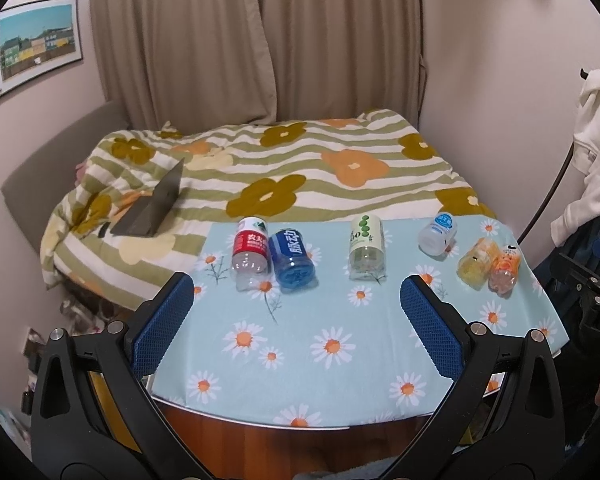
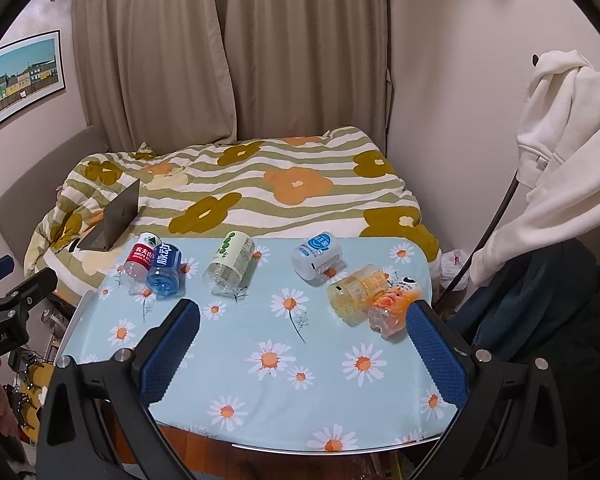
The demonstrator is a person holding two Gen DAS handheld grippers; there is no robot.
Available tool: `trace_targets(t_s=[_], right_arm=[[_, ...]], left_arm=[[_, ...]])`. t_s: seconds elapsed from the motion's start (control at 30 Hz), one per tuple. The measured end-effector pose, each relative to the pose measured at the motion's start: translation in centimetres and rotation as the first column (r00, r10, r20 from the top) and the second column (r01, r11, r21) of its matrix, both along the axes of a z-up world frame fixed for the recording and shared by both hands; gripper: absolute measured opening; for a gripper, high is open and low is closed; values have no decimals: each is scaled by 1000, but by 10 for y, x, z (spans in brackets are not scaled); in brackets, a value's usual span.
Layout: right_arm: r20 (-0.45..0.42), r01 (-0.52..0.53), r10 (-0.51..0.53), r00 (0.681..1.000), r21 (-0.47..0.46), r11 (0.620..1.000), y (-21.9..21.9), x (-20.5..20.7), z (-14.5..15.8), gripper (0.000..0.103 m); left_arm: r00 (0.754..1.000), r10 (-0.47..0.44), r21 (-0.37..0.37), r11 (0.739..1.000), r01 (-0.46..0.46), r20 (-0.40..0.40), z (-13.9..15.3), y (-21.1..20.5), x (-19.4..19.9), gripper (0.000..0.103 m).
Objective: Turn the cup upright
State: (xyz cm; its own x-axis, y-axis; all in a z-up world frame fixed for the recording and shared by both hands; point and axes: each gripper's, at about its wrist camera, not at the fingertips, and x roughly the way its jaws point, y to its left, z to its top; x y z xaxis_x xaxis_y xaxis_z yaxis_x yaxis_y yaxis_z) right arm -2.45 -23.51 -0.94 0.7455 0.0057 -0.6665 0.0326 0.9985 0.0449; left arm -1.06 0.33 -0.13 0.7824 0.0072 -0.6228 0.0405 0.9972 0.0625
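Several cut-bottle cups lie on their sides along the far part of the daisy-print table (image 1: 332, 364) (image 2: 300, 392): red-label (image 1: 250, 249) (image 2: 140, 259), blue-label (image 1: 292, 259) (image 2: 166, 269), green-dot (image 1: 366, 247) (image 2: 231, 259), white-and-blue (image 1: 438, 233) (image 2: 316, 257), yellow (image 1: 478, 262) (image 2: 358, 292) and orange (image 1: 505, 270) (image 2: 396, 308). My left gripper (image 1: 296, 292) is open and empty, above the near table, short of the cups. My right gripper (image 2: 305, 316) is open and empty, its right finger (image 2: 436, 352) close beside the orange cup.
A bed with a flowered striped quilt (image 1: 300, 168) lies just behind the table, with an open laptop (image 1: 152, 208) on it. Curtains hang at the back. A white hoodie (image 2: 572, 152) hangs on a stand at the right. The table's near edge (image 1: 300, 424) is rounded.
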Motion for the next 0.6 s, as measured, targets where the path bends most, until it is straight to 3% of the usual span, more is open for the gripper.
trace_targets(t_s=[0.6], right_arm=[[9,-10,10,1000,8,1000,-1,-2,3,103]], left_arm=[[1000,8,-5,1000,-8,4,3,2,-2,103]])
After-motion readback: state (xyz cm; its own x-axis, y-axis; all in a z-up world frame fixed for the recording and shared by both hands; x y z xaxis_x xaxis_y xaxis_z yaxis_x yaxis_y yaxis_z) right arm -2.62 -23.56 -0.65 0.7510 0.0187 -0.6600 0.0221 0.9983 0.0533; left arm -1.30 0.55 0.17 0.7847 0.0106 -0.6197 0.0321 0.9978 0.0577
